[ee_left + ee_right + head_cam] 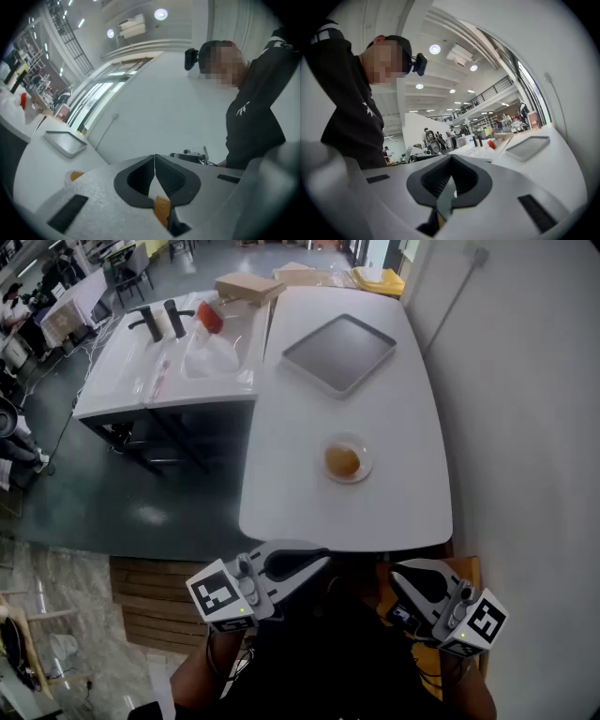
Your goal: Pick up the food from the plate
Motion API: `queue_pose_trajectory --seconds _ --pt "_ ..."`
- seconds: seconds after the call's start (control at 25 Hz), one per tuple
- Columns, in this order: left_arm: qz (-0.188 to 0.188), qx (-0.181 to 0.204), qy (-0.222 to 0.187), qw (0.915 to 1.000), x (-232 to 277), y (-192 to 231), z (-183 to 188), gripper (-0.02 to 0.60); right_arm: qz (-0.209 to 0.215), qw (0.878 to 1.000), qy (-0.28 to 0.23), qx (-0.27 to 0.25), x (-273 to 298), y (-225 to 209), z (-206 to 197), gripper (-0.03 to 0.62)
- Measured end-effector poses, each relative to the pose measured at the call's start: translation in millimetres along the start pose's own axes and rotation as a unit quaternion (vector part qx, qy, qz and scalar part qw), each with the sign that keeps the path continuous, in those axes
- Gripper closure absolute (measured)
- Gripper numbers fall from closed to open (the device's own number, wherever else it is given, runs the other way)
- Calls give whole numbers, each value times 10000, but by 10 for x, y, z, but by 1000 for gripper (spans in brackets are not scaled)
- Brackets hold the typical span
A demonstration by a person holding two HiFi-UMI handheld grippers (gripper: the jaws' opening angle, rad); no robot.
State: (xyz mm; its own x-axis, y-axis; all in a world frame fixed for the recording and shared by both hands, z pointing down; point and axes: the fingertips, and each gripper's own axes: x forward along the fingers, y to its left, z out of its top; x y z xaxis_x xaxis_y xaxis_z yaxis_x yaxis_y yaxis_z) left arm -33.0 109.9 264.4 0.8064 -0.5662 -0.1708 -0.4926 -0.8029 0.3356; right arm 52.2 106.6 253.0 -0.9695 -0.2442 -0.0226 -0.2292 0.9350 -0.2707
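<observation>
At the far left we see a white sink (141, 371) that stands against the left edge of the counter (300, 502), with two dark taps (150, 322) and a red thing (210, 317) at its far side, and brown boxes (248, 285) just beyond it. On the counter itself, a grey tray (339, 352) lies flat in the far half. Nearer to us, about midway between the left and right edges and closer to the near edge than the tray is, sits the small clear plate (362, 471), and the food (342, 461), a round golden-brown piece, rests in the middle of it. The plate and the tray are well apart. Below the near edge, close to our body and off the counter, we hold the left tongs (323, 559), their jaws pressed together at the tips with nothing between them. To their right we hold the right tongs (396, 573), likewise off the near edge, jaws together and empty. Both tongs are well apart from the plate, and neither touches the food. A pale wall (525, 427) runs along the right edge of the counter.
</observation>
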Motion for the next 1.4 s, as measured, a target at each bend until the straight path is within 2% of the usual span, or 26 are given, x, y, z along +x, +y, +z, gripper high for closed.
queue_pose_trajectory --seconds 0.16,0.36,0.52,0.64,0.84,1.0,1.28,1.4 --pt "139 -282 304 9990 -51 -167 -324 575 229 9993 19 285 -187 8 -127 592" --pt "52 1 665 9978 173 -334 -390 575 461 9987 61 217 -263 11 -172 592" --pt "130 97 675 9976 288 -448 -416 575 650 9977 103 175 -366 25 -258 591" --pt "211 155 836 9962 390 -544 -460 575 517 9983 38 270 -498 -32 -251 592" --pt "231 264 883 9955 571 -565 -510 575 318 9963 -560 575 -683 -267 -113 591" --pt "281 314 782 9960 740 -585 -496 575 248 9989 -363 166 -847 -399 -211 591" --pt "564 444 835 9939 939 -559 -563 575 612 9967 -438 311 -1004 -551 -260 590" --pt "666 303 990 9924 949 -546 -641 575 616 9969 -347 352 -1044 -617 -258 591"
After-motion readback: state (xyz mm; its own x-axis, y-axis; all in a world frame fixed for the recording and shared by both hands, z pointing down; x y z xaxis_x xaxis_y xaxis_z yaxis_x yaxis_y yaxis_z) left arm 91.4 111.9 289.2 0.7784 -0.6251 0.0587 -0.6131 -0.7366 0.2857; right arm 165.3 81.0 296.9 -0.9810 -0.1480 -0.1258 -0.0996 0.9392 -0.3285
